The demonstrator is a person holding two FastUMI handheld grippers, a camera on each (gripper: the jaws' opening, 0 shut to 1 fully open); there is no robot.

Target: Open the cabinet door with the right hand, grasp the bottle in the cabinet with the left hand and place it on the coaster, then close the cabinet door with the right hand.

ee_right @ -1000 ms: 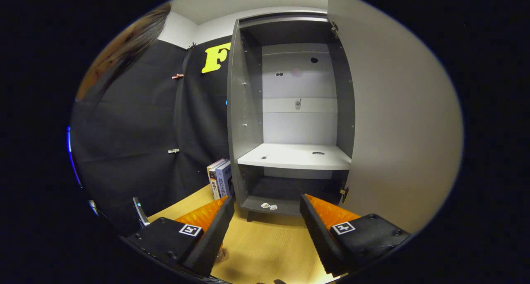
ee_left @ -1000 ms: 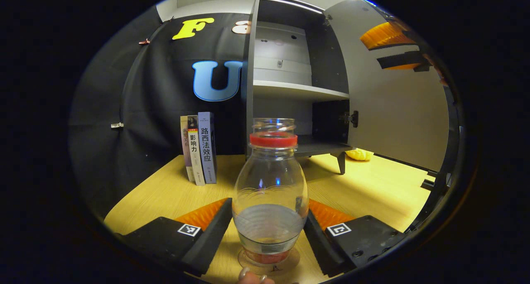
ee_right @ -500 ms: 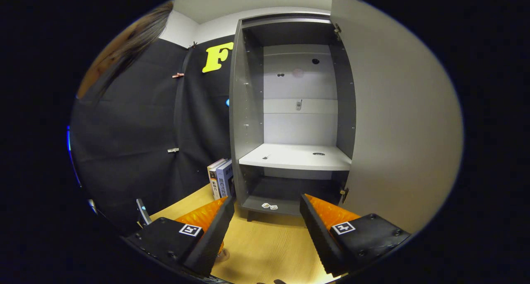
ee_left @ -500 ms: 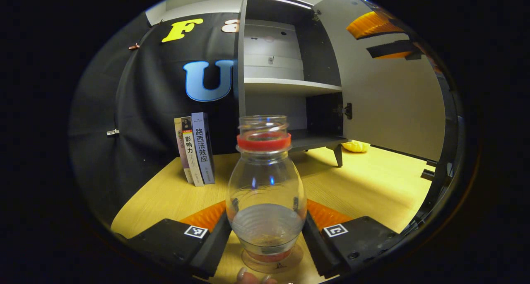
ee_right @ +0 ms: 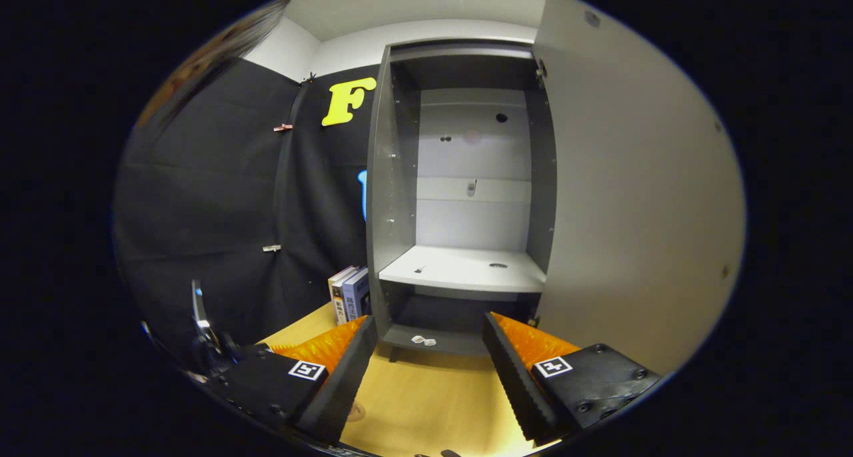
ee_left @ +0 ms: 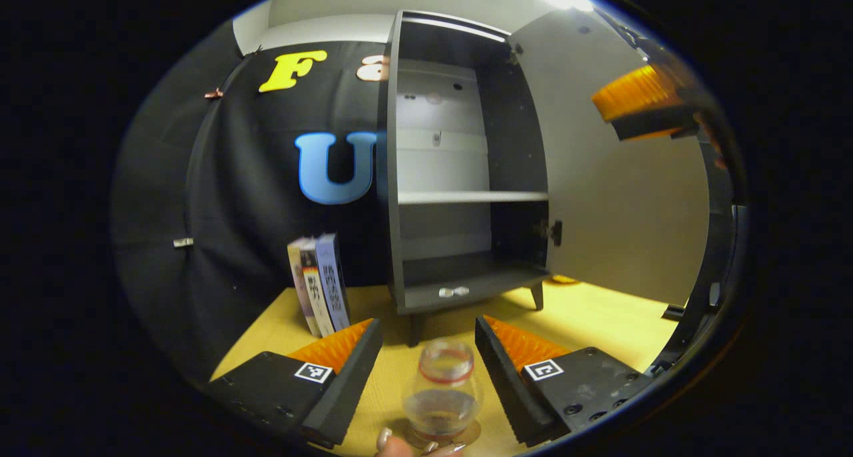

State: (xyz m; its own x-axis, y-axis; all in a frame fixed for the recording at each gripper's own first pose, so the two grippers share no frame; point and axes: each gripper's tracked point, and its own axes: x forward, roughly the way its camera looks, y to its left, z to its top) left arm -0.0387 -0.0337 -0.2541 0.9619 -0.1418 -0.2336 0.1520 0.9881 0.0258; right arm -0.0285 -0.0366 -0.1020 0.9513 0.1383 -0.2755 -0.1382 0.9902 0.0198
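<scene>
A clear bottle (ee_left: 442,394) with a red neck ring and a little liquid stands upright on a round coaster (ee_left: 474,434) on the wooden table. My left gripper (ee_left: 427,325) is open, its fingers either side of and above the bottle, not touching it. The grey cabinet (ee_left: 393,177) stands with its door (ee_left: 620,204) swung wide to the right. In the left gripper view my right gripper (ee_left: 643,104) hangs high in front of the door. In the right gripper view my right gripper (ee_right: 430,320) is open and empty, facing the cabinet (ee_right: 393,197) beside its door (ee_right: 633,210).
Three books (ee_left: 320,284) stand left of the cabinet against the black cloth, also seen as books (ee_right: 350,290). Small white bits (ee_left: 454,291) lie on the cabinet's bottom shelf. A yellow object (ee_left: 563,280) lies behind the cabinet leg. A person's fingertips (ee_left: 413,446) show at the bottom edge.
My left gripper has let go of the bottle and drawn up and back, leaving it on the coaster. The right gripper shifted only slightly.
</scene>
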